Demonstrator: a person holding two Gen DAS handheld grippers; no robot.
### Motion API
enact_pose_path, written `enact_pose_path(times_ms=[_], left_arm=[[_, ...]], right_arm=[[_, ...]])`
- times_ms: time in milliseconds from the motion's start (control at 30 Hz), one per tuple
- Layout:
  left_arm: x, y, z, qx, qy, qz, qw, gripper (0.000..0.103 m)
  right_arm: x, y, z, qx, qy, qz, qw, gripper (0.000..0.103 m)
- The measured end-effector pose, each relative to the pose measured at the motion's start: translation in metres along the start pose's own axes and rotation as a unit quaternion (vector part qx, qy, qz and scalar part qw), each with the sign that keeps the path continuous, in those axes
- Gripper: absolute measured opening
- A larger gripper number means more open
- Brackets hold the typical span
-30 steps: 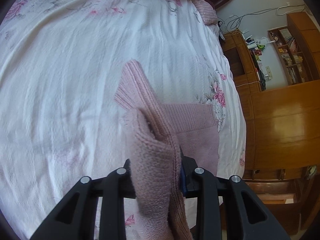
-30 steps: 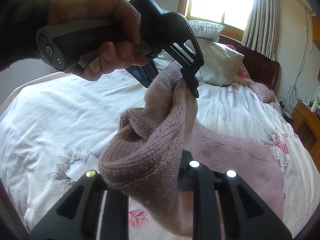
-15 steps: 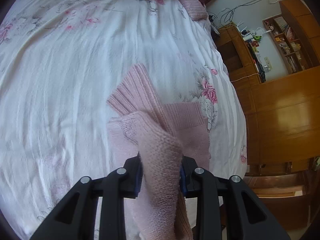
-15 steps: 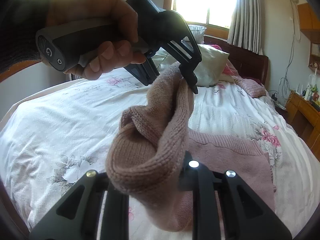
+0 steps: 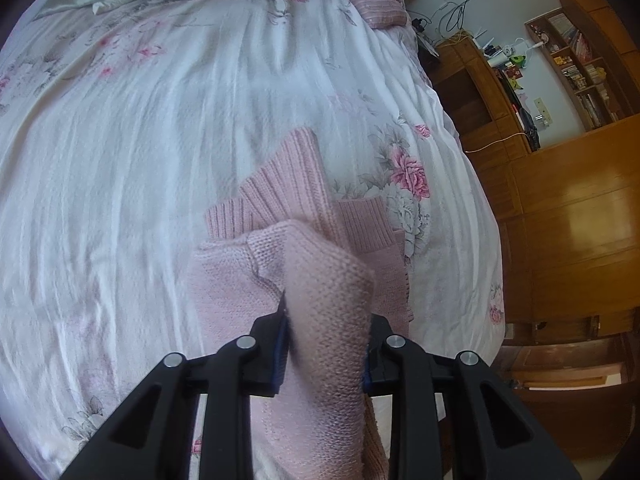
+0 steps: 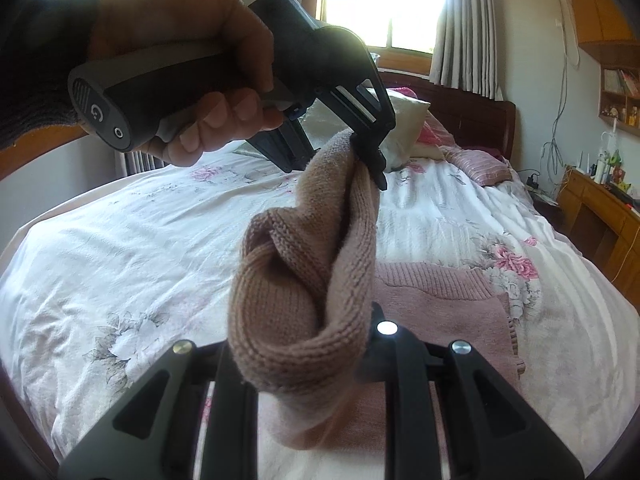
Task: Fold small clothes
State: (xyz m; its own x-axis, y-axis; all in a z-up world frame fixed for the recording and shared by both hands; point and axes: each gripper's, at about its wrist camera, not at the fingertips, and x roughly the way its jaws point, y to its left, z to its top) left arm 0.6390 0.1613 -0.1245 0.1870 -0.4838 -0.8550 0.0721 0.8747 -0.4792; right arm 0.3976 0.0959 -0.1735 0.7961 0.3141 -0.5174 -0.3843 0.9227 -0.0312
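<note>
both grippers gripped the same pink knit sweater (image 5: 320, 280) above a bed covered by a white floral bedspread (image 5: 140, 140). the left gripper (image 5: 325, 350) had its jaws clamped on a bunched fold of the knit, which bulged up between the blue-padded fingers (image 5: 280, 354) and hid what lay beyond them. in the right wrist view the right gripper (image 6: 304, 344) likewise had its jaws clamped on a thick roll of the sweater (image 6: 304, 280), which rose from there to the left gripper (image 6: 370, 156), held by a hand (image 6: 188, 68) in a dark sleeve (image 6: 44, 60). the cloth hung in a twisted swag between the two grippers, lifted clear of the bed. the rest of the garment lay flat on the bedspread below, its ribbed hem (image 5: 360, 220) and a ribbed cuff (image 5: 296, 172) spread toward the rose print. pillows (image 6: 404, 120) sat at the head of the bed under a curtained window (image 6: 380, 4), and wooden cabinets (image 5: 568, 220) stood beside the bed.
</note>
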Motion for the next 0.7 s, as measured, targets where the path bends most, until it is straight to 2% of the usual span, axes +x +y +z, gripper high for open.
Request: enact_pose_path(times_ms=[367, 700], left_arm=[[0.033, -0.043, 0.007, 0.013, 0.007, 0.002, 0.9999, 0.027], [0.074, -0.067, 0.009, 0.011, 0.021, 0.006, 0.9997, 0.027]], right_arm=[[-0.009, -0.040, -0.009, 0.024, 0.003, -0.018, 1.000, 0.018], [-0.009, -0.071, -0.022, 0.041, 0.010, -0.029, 0.999, 0.018]])
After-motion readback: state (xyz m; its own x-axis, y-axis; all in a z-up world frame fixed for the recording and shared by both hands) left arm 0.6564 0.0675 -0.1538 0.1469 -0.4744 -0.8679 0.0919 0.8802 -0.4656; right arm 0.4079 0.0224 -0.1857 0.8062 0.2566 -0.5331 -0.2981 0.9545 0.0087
